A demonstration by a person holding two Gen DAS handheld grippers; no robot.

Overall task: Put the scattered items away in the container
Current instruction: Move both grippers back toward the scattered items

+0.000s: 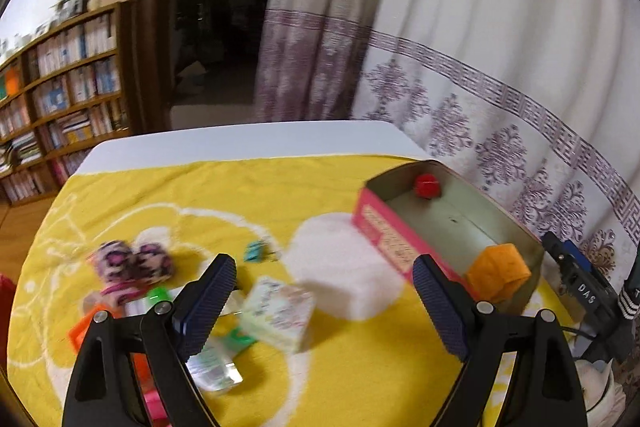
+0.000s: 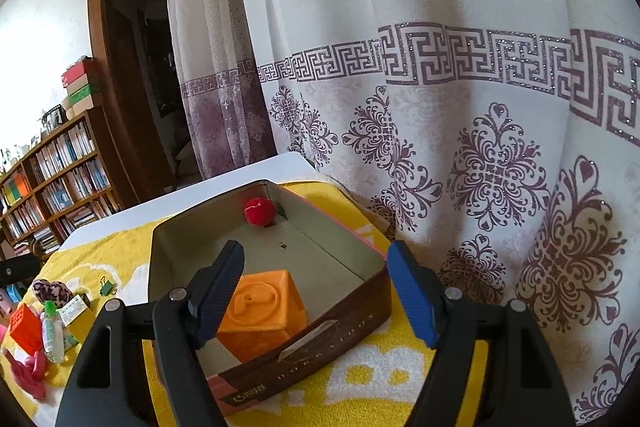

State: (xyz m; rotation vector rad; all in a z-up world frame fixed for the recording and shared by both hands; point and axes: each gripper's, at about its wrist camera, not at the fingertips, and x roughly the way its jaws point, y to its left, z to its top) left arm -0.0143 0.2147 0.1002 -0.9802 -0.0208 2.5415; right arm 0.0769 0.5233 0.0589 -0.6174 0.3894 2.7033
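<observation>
Both grippers released, empty. Right gripper (image 2: 314, 291) over tin (image 2: 168, 247); orange cube (image 2: 262, 315) and red ball (image 2: 259, 211) inside. Left gripper (image 1: 324, 301) above card pack (image 1: 278, 311). Risk: cluttered pile, grabbing the neighbouring bottle (image 1: 214, 369) too.

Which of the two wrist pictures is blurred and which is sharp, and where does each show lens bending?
Left wrist view: smeared, the small card box and bookshelf soft, only the left claw crisp; the table edge bows. Right wrist view: sharp, the lettering on the tin readable, the orange block clear; the curtain band curves, corners black.
</observation>
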